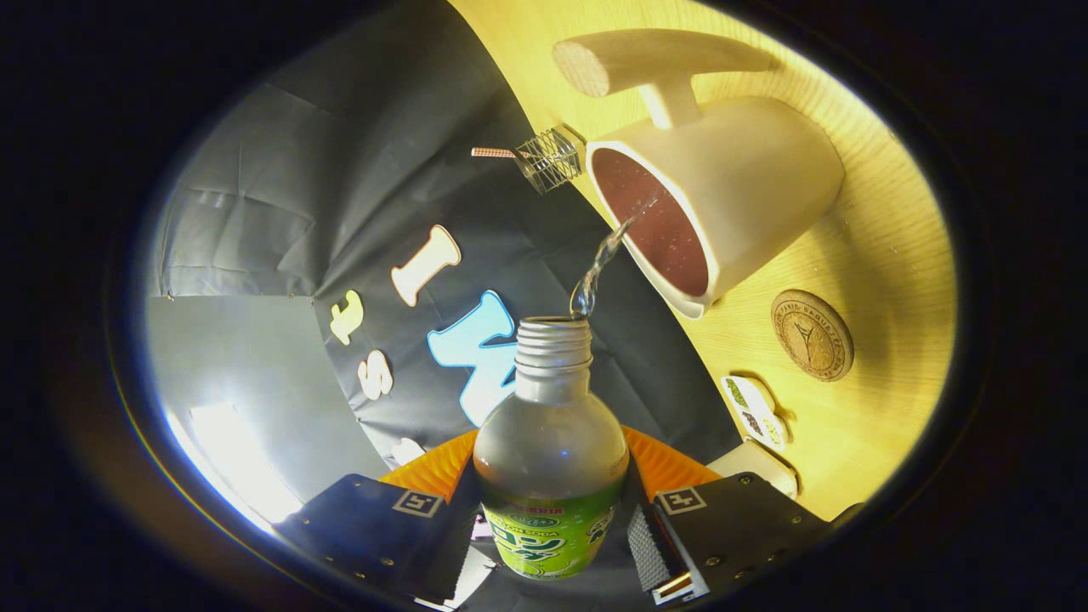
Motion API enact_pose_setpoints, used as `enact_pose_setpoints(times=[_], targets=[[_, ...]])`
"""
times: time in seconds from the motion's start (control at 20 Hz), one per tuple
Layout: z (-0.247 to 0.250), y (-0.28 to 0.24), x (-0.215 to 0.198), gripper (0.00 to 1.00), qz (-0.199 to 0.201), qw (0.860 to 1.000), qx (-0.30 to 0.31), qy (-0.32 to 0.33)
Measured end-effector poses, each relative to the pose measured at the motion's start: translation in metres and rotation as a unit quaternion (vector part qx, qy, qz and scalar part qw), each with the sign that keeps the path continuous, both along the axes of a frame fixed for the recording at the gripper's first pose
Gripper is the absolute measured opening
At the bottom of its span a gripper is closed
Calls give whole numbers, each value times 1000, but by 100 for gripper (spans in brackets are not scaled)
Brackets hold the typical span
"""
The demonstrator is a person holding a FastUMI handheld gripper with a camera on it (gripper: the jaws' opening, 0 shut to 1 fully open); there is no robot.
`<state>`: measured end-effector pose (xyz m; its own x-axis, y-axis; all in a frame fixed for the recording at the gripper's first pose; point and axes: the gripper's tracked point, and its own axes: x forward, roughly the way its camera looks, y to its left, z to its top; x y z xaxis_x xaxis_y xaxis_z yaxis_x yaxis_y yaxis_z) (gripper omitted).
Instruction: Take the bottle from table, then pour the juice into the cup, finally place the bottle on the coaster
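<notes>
Pale wood tabletop (892, 255) looks tipped because the gripper (552, 527) is rolled over mid-pour, both fingers clamped on the juice bottle (551, 476). Big white cup (731, 195) with its wooden handle sits just ahead; a thin stream arcs from the bottle mouth over the cup's near rim. I'd keep the tilt gentle so it doesn't hit the rim. Round cork coaster (812, 334) lies beside the cup with bare wood around it, near the small packets (752, 412). Wire whisk thing (548, 159) sits at the far edge.

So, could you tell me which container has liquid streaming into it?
The white cup, beyond the fingers; the stream leaves the bottle, which the gripper clamps.
</notes>
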<state>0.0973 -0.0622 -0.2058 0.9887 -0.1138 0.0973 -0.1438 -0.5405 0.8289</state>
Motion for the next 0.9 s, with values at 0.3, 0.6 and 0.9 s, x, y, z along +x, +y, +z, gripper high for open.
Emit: enact_pose_setpoints(times=[0.3,0.6,0.9], targets=[[0,-3,1,76,-11,1000,23,7],[4,-14,-2,76,-22,999,49,9],[4,-14,0,76,-21,998,54,10]])
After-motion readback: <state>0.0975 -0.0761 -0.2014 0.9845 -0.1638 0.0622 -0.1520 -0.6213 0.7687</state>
